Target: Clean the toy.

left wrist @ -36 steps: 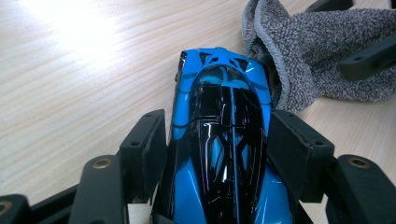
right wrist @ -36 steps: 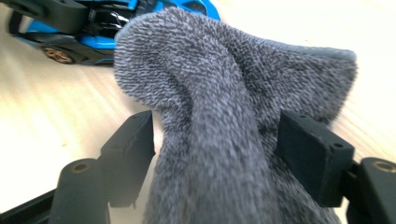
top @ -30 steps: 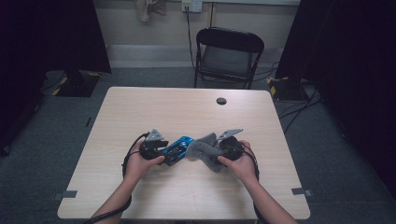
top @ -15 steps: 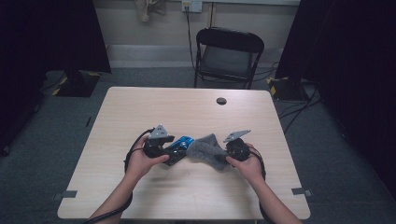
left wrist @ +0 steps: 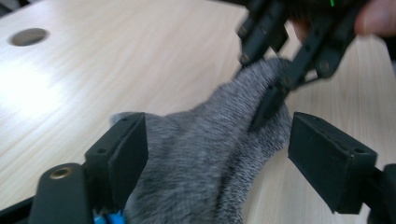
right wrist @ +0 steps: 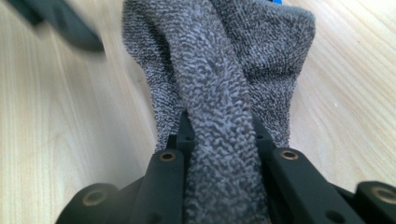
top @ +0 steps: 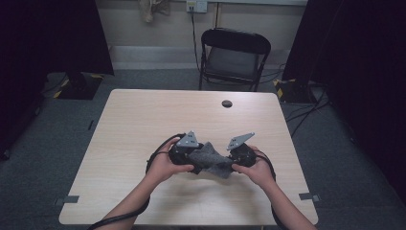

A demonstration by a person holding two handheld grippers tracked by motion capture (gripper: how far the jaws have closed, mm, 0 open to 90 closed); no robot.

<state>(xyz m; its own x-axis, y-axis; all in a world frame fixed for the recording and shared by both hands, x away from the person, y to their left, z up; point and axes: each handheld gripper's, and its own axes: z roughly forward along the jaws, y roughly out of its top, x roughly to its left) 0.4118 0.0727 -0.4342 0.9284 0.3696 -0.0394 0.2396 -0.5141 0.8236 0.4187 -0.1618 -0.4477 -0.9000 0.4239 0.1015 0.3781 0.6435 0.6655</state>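
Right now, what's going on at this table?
A person is working a grey sock between two hand-held grippers over a light wooden table. The right gripper is shut on a fold of the sock. The left gripper is open; its jaws have just been opening, with the sock lying between them unpinched. A bit of something blue peeks out beneath the sock.

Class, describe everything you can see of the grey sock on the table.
The grey sock is a speckled, terry-like knit, limp and bunched near the table's front edge. The right tongs are shut on a fold of it. The left tongs stand open around its other end, pads apart from it. A bit of blue shows beneath.
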